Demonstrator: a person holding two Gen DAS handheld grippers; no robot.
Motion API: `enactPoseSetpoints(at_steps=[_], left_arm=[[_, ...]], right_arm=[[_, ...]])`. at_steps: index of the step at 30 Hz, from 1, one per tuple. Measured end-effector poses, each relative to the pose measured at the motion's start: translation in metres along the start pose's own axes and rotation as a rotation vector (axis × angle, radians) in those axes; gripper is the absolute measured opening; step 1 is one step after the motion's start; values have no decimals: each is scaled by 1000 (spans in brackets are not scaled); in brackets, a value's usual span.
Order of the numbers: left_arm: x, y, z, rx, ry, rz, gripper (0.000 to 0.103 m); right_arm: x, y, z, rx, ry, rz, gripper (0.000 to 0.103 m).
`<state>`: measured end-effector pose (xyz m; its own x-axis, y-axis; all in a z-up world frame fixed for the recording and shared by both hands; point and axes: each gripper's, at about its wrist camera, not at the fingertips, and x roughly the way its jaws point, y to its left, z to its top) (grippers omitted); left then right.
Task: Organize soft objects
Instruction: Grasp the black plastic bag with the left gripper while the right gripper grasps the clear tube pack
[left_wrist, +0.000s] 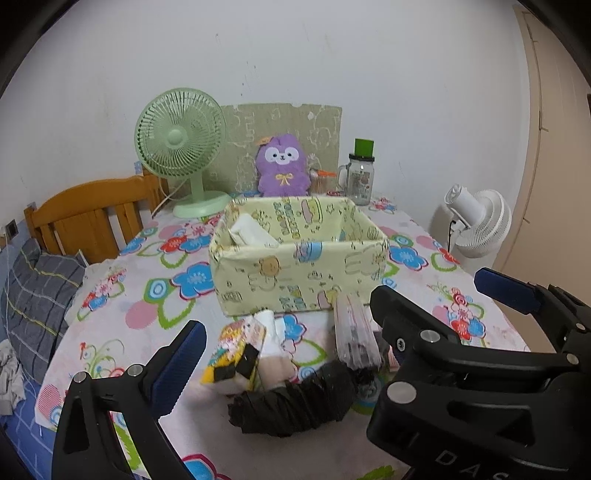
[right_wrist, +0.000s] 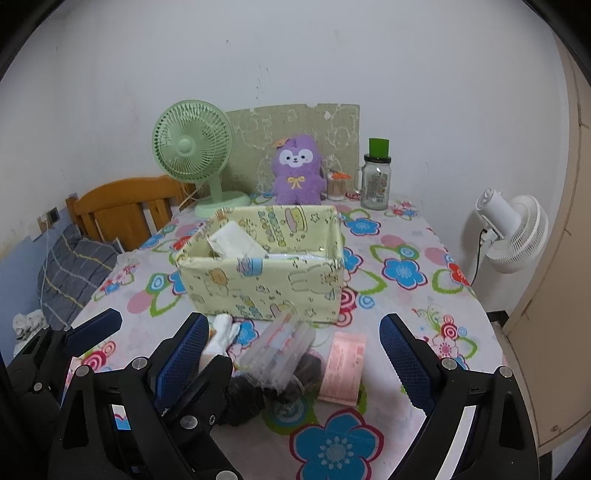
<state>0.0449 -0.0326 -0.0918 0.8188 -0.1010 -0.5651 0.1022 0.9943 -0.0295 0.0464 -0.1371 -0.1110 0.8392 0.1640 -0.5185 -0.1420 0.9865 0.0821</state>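
Note:
A yellow fabric box (left_wrist: 299, 273) (right_wrist: 262, 280) stands mid-table with a white folded item (left_wrist: 251, 230) (right_wrist: 236, 242) inside. In front of it lie soft things: a yellow patterned packet (left_wrist: 232, 354), rolled white and beige socks (left_wrist: 271, 350) (right_wrist: 221, 332), a clear plastic pack (left_wrist: 354, 332) (right_wrist: 280, 350), a black bundle (left_wrist: 291, 410) (right_wrist: 243, 398) and a pink packet (right_wrist: 343, 369). My left gripper (left_wrist: 280, 369) is open and empty, just short of the pile. My right gripper (right_wrist: 291, 358) is open and empty beside it. Each gripper shows in the other's view.
A purple plush (left_wrist: 282, 166) (right_wrist: 297, 171), a green fan (left_wrist: 181, 147) (right_wrist: 194, 147), a glass jar (left_wrist: 360, 181) (right_wrist: 375, 182) and a small cup stand at the table's back. A white fan (right_wrist: 513, 229) stands right. A bed headboard (left_wrist: 92, 214) and pillow lie left.

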Motion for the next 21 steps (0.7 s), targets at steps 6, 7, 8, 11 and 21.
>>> enactPoseSetpoints(at_steps=[6,7,8,11,21], left_arm=[[6,-5,-14,7,18,-10,98],[7,-6,-16,8,21,-13,97],[8,-7,-17,8,24,-15,97],[12,-10,-22,14,36,-22,94],[35,-15,-39,28,117,-29,77]], right_arm=[[6,-4,-15,7,18,-1,95],[7,-5,-17,9,21,-3,95],[7,-6,-20,11,24,-7,95],[10,-7,-26,13,32,-16,95],[25,-10,-44,11,76,-24,96]])
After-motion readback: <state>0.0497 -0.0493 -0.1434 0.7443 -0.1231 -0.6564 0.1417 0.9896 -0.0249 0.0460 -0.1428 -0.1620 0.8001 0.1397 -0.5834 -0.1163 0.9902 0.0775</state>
